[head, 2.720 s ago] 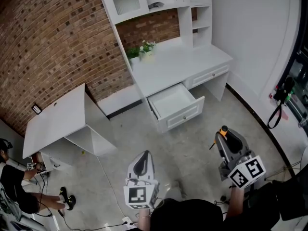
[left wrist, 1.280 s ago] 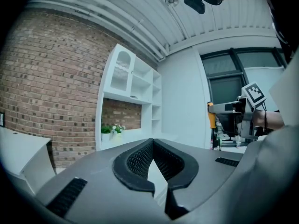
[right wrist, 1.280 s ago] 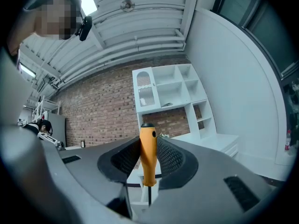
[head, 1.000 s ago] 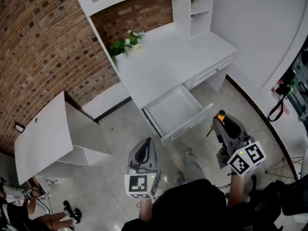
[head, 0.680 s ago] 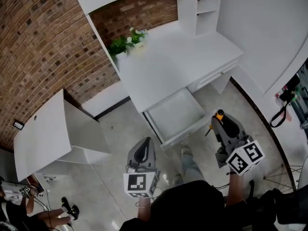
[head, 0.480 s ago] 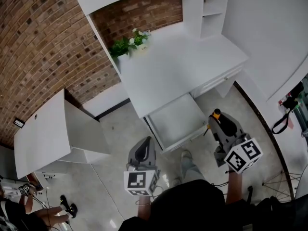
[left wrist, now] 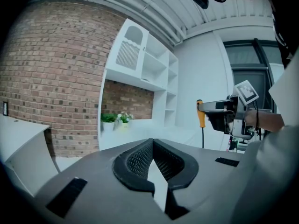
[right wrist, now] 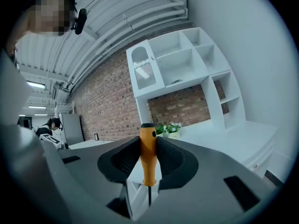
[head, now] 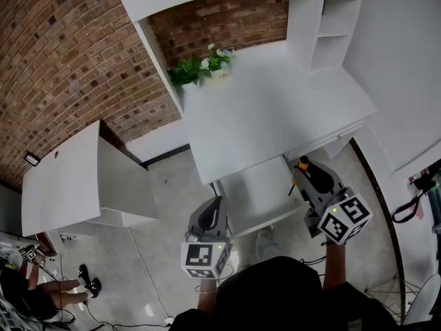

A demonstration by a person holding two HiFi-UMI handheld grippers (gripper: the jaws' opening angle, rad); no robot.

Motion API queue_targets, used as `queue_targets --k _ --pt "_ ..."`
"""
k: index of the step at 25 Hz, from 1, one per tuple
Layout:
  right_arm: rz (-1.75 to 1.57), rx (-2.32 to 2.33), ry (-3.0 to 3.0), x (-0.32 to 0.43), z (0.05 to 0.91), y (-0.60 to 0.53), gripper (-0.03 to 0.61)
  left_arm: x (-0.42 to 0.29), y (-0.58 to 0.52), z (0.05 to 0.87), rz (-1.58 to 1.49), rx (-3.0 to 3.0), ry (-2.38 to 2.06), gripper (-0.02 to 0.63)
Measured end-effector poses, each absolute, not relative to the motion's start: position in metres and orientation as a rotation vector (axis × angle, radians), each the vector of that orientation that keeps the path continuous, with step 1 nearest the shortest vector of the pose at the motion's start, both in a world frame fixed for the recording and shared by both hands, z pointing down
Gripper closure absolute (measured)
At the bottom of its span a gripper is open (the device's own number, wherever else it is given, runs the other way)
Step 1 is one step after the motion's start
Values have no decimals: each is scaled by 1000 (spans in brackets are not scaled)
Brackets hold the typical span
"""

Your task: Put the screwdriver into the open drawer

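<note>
The screwdriver (right wrist: 148, 155) has an orange handle and a thin dark shaft. It stands upright between the pads of my right gripper (right wrist: 148, 143), which is shut on the handle. From above, my right gripper (head: 304, 168) hangs at the right edge of the open white drawer (head: 256, 190), and the screwdriver (head: 301, 164) shaft points down beside it. My left gripper (head: 216, 203) is at the drawer's near left corner. Its fingertips meet with nothing between them (left wrist: 151, 143). The left gripper view also shows the right gripper (left wrist: 223, 107) gripping the screwdriver (left wrist: 200, 119).
The drawer belongs to a white desk (head: 275, 109) with a shelf hutch (head: 331, 26) and a potted plant (head: 200, 66) against a brick wall. A low white cabinet (head: 69, 178) stands at left. A person (head: 31, 296) sits on the floor far left. Cables (head: 413, 193) hang at right.
Both grippers have moved up to the desk, and the open drawer now lies right between them. The right gripper has kept hold of the screwdriver throughout.
</note>
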State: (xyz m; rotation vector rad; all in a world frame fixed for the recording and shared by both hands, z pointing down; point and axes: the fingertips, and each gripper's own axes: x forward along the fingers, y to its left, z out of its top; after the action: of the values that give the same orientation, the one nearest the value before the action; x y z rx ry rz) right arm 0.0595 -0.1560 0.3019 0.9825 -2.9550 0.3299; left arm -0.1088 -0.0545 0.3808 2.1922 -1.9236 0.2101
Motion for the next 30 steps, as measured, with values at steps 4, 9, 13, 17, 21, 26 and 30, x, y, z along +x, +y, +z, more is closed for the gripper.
queue_targets --k 4,9,13,17,21,26,30 --pt "331 879 -2942 48 313 -184 463 -113 -78 388 194 2138 -1965 604" --pt "354 745 -2917 36 337 -210 463 -112 -100 409 199 2065 -1972 605" --pt "395 633 -2876 29 364 -223 463 -105 -113 433 239 2024 -1930 605" --pt "424 519 -2818 21 395 -225 463 -96 -122 461 295 2003 -1848 604" --pt "442 409 -2723 13 437 -218 463 -89 -128 495 356 1999 -1736 604" --pt "522 352 -2603 6 495 -215 463 -82 -141 537 447 1997 -1595 605" --pt "562 338 -2523 0 539 -217 463 -78 -149 567 485 1986 -1512 605"
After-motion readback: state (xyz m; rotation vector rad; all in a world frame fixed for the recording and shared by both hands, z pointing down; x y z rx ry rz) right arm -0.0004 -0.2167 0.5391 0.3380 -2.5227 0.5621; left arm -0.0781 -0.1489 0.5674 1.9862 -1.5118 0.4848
